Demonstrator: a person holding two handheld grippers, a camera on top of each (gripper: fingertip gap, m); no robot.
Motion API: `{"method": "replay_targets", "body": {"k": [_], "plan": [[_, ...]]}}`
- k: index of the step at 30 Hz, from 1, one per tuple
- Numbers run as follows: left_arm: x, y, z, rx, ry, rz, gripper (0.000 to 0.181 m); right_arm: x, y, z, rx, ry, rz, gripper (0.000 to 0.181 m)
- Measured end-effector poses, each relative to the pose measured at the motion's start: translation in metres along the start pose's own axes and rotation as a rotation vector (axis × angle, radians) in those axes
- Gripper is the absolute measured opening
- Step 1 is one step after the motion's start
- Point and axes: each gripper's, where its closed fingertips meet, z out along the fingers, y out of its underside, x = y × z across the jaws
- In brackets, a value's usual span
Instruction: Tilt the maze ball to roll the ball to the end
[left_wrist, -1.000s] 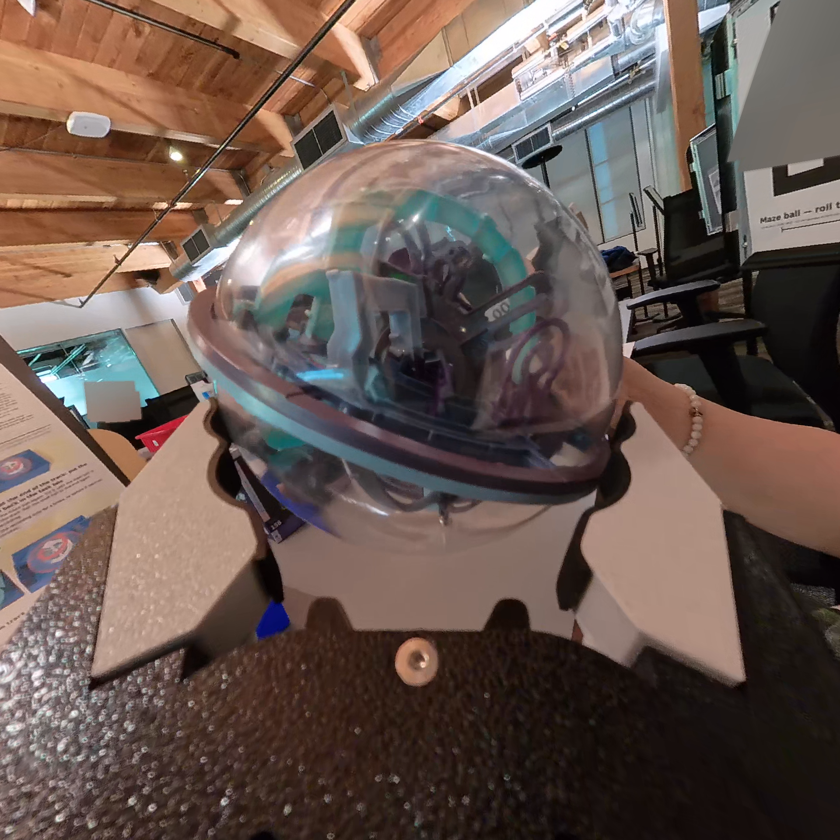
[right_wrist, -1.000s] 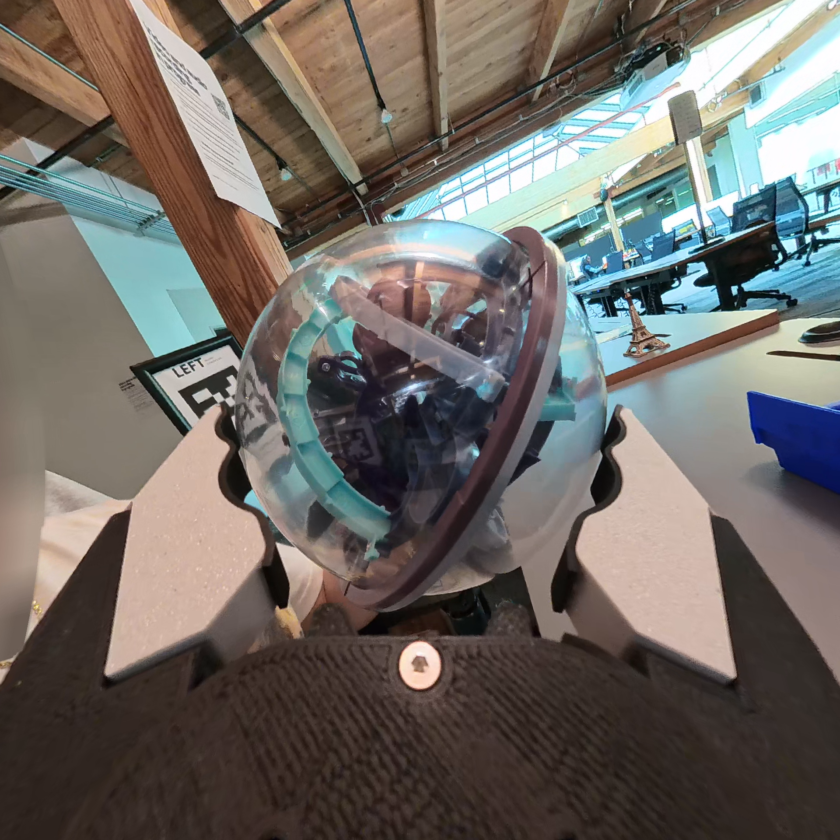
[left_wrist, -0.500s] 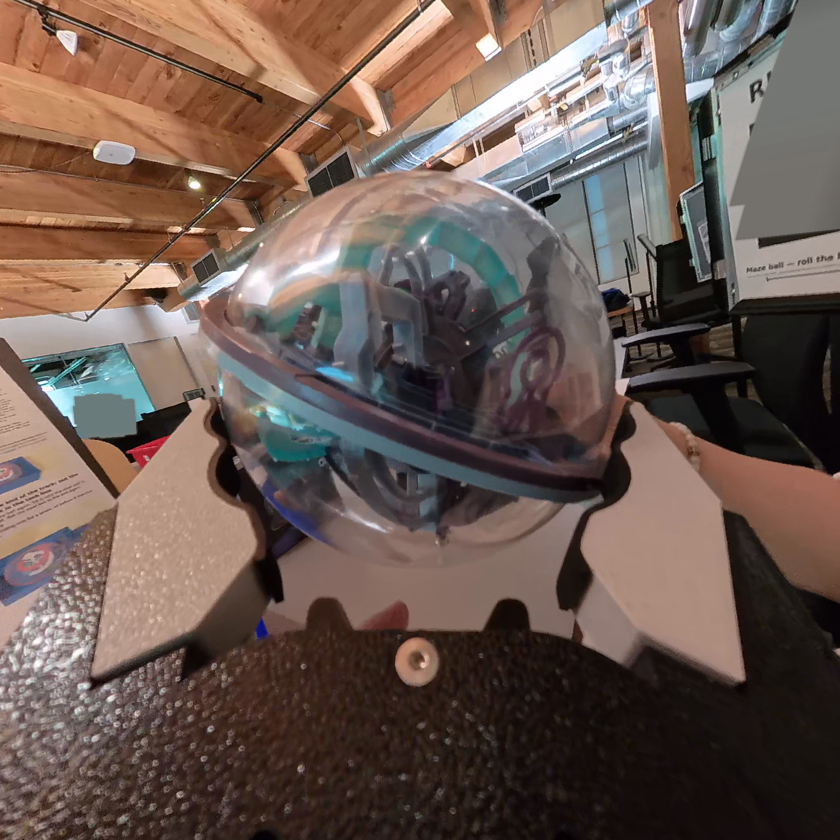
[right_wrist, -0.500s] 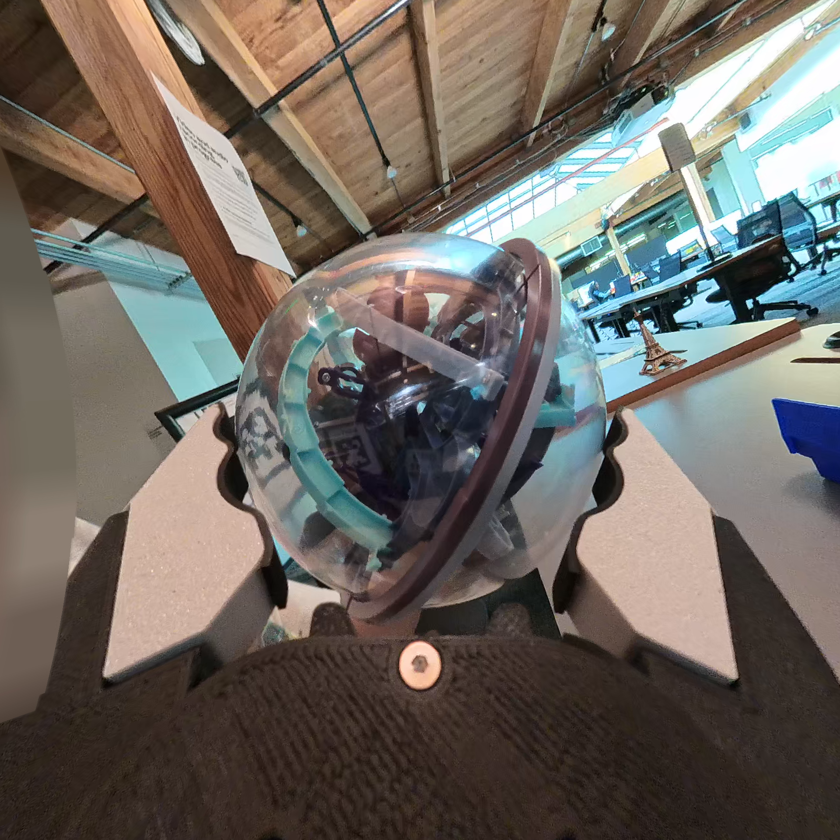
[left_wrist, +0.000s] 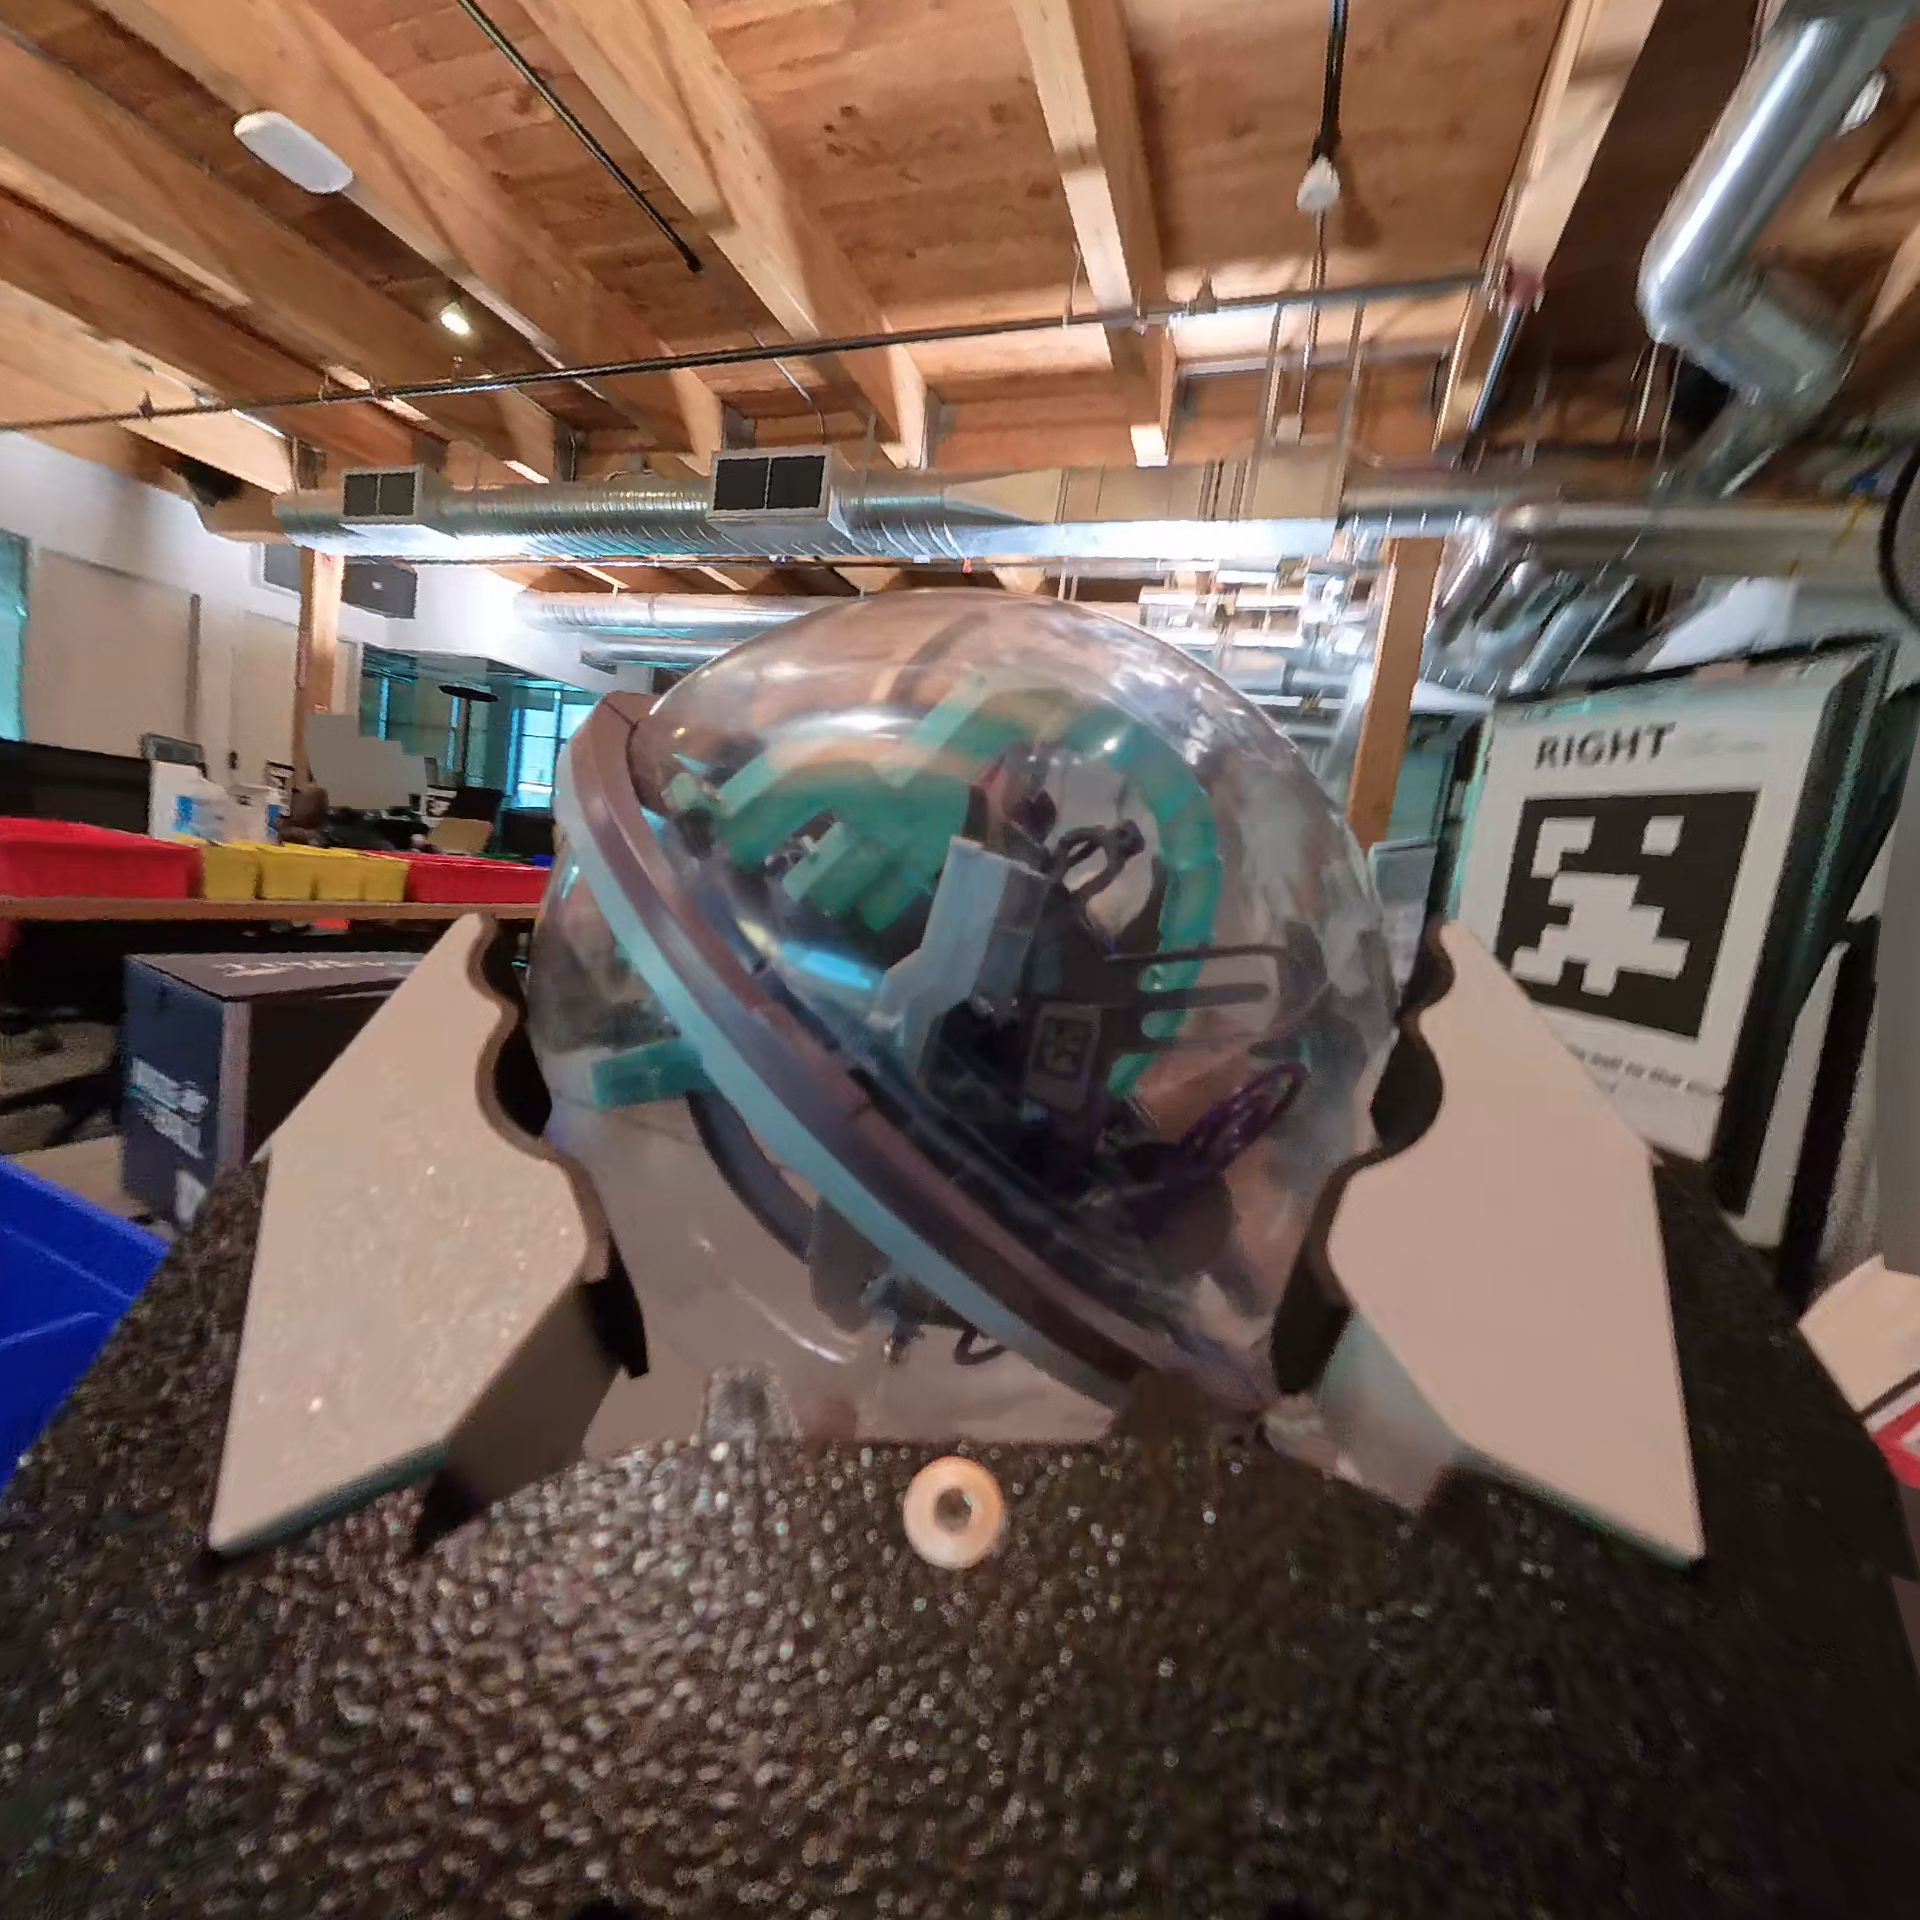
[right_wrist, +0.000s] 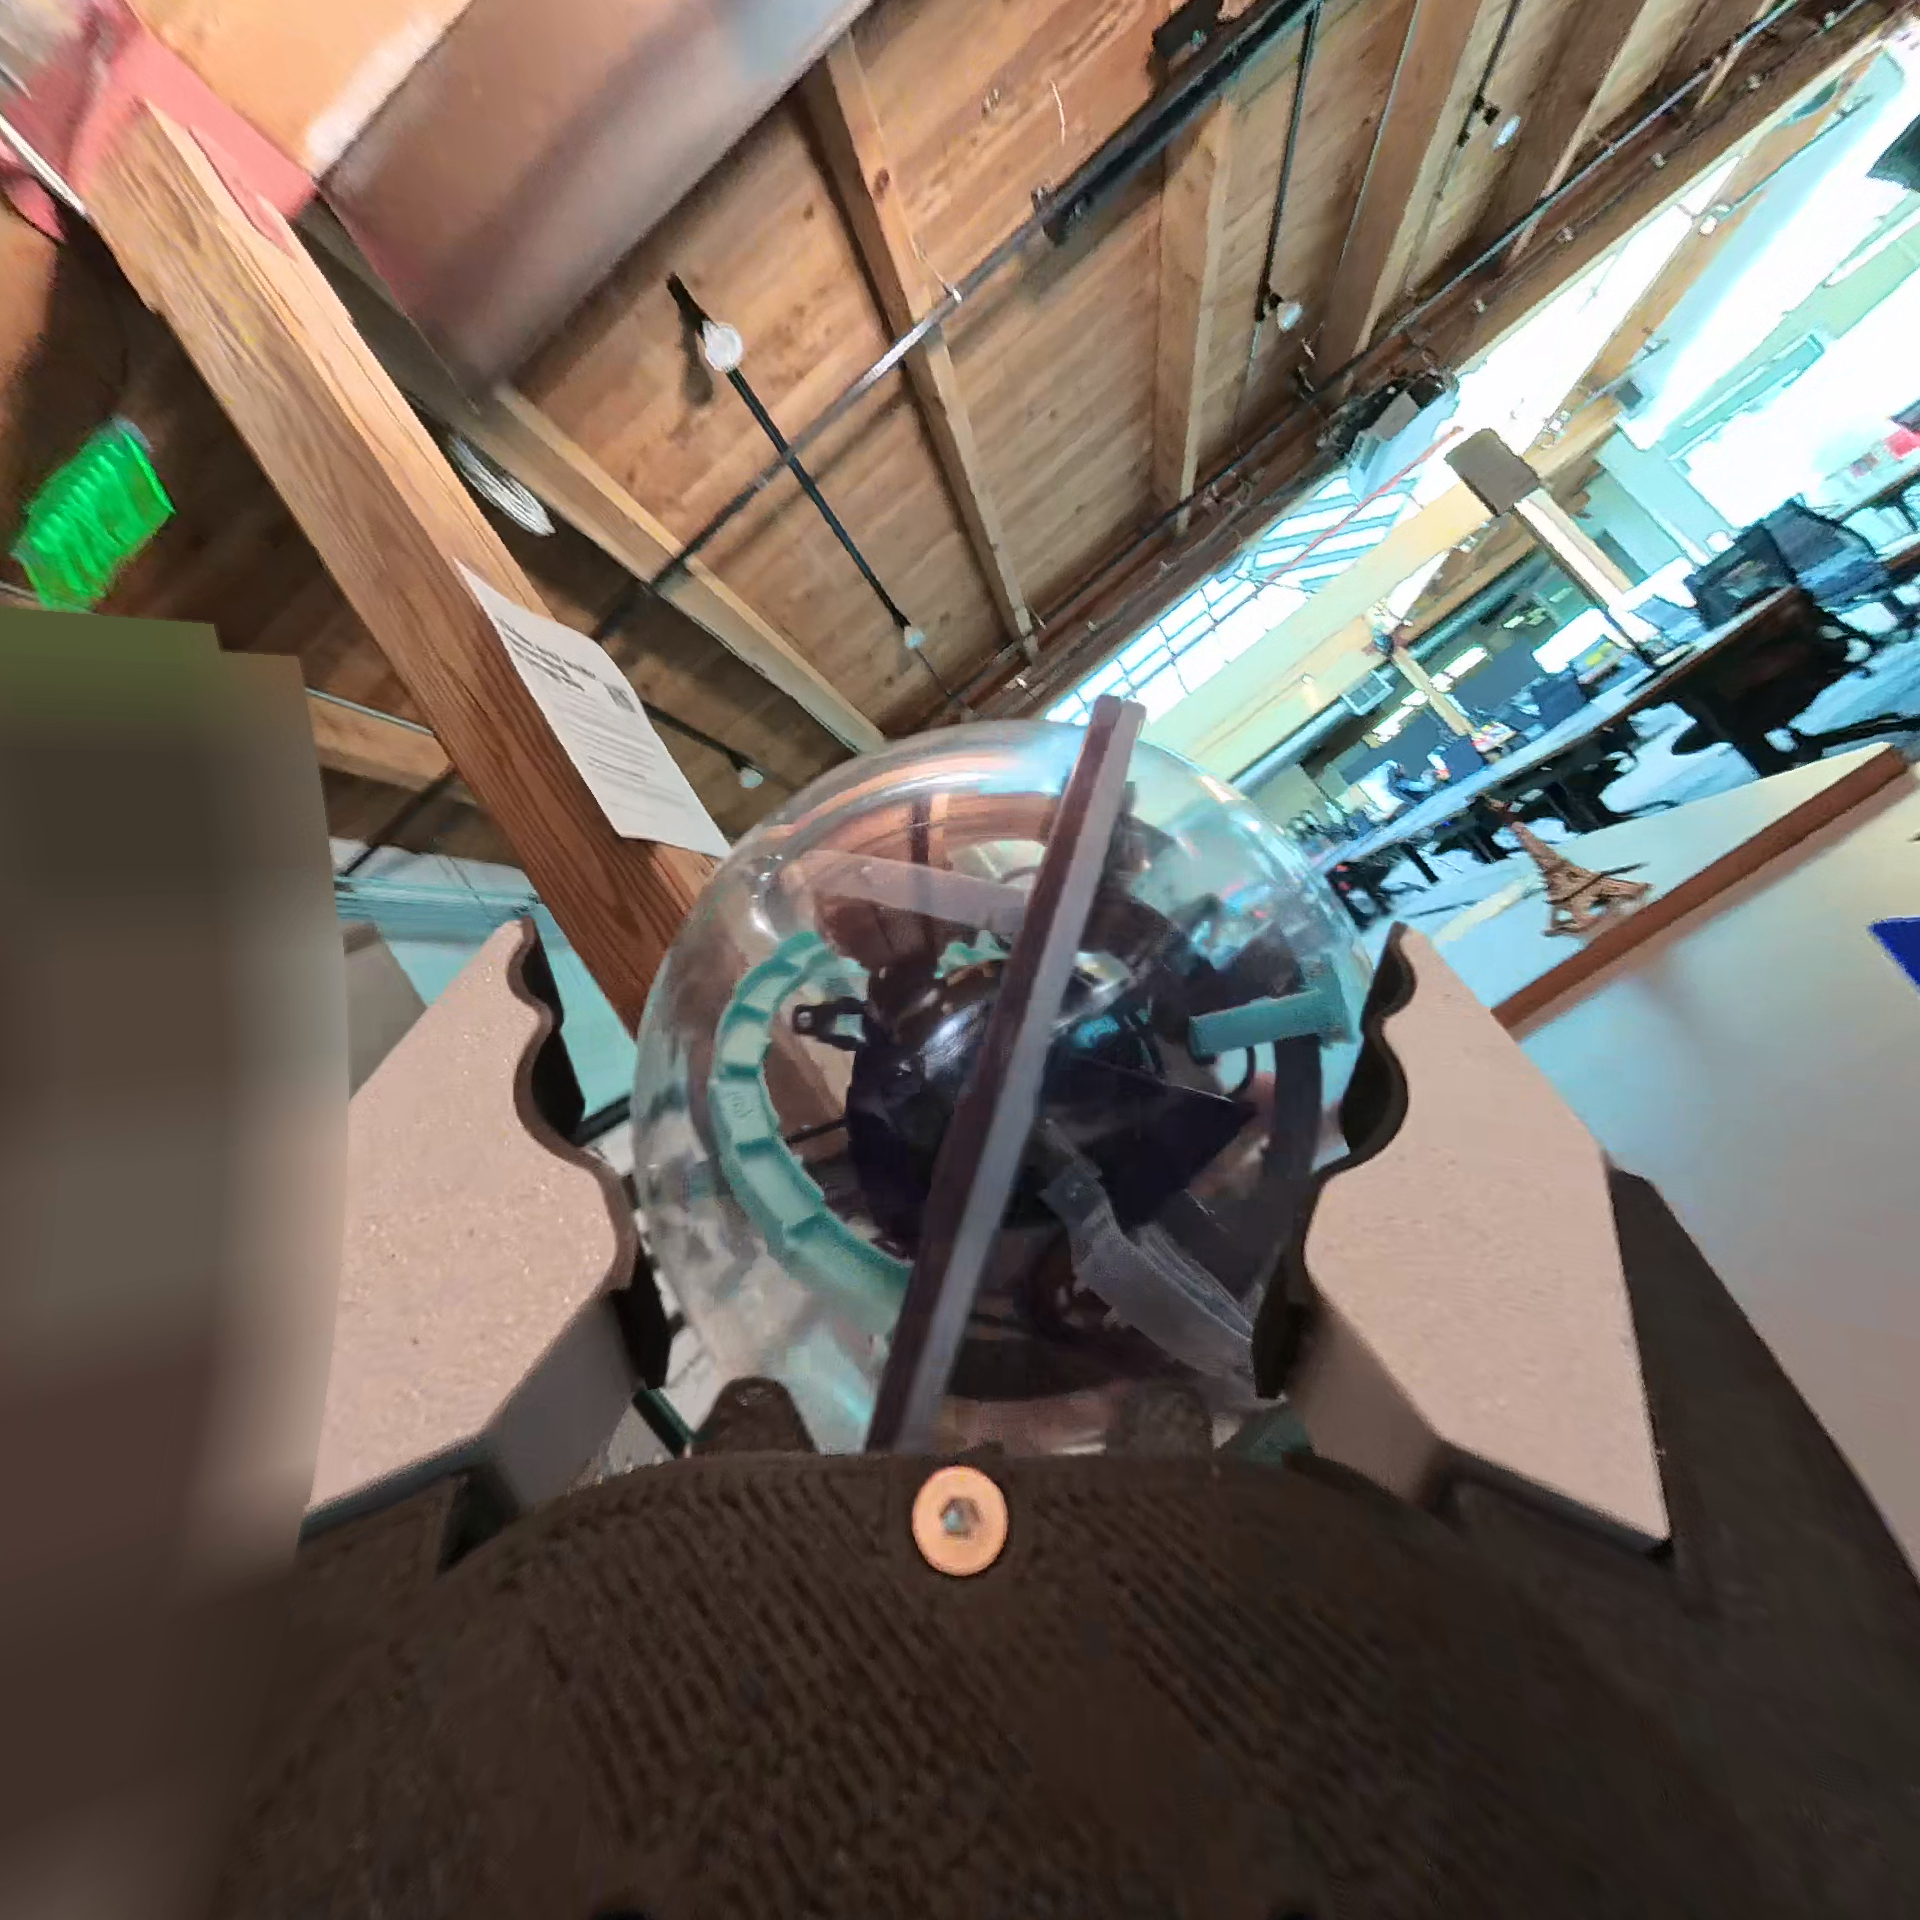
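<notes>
The maze ball (left_wrist: 966, 997) sits clamped between the fingers of the left gripper (left_wrist: 961, 1049), its dark equator band tilted down to the right. The right gripper (right_wrist: 971, 1091) also clasps the maze ball (right_wrist: 987, 1081), band nearly upright there.

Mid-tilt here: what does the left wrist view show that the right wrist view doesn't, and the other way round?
Only the left wrist view: red and yellow bins on a far table, a dark box, a blue bin, and a black-and-white marker board.

Only the right wrist view: a wooden post bearing a paper sheet, a green lit sign, and a small tower model.

Both: the maze ball clamped between that view's hand-held gripper fingers, its dark rim tilted. The small ball inside isn't discernible.
</notes>
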Motion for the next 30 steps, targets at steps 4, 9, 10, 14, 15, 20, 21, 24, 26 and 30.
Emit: {"method": "replay_targets", "body": {"k": [4,9,10,14,15,20,21,24,26,30], "plan": [[-0.004,-0.006,-0.003,0.038,0.011,-0.079,0.157,-0.005,-0.003,0.000,0.022,-0.040,0.010,0.148],[-0.002,-0.005,-0.003,0.035,0.019,-0.040,0.156,-0.002,-0.002,0.001,0.034,-0.033,-0.004,0.143],[-0.001,-0.006,-0.003,0.034,0.020,-0.038,0.156,-0.003,-0.002,0.001,0.035,-0.033,-0.007,0.142],[0.000,-0.006,-0.004,0.036,0.024,-0.034,0.157,-0.004,-0.001,0.002,0.037,-0.029,-0.023,0.141],[-0.001,-0.006,-0.004,0.035,0.023,-0.036,0.157,-0.003,-0.001,0.002,0.038,-0.025,-0.027,0.140],[-0.006,-0.003,-0.004,0.016,-0.004,-0.062,0.157,0.004,-0.004,0.000,0.054,0.028,-0.078,0.129],[-0.008,-0.002,-0.004,0.010,-0.011,-0.067,0.157,0.006,-0.004,0.000,0.056,0.038,-0.088,0.129],[-0.011,0.001,-0.004,-0.001,-0.025,-0.067,0.157,0.010,-0.006,-0.002,0.058,0.068,-0.117,0.125],[-0.011,0.002,-0.004,-0.004,-0.029,-0.044,0.155,0.012,-0.006,-0.002,0.053,0.085,-0.143,0.123],[-0.008,0.006,-0.002,-0.031,-0.037,0.041,0.155,0.011,0.003,0.000,-0.010,0.104,-0.241,0.130]]}}
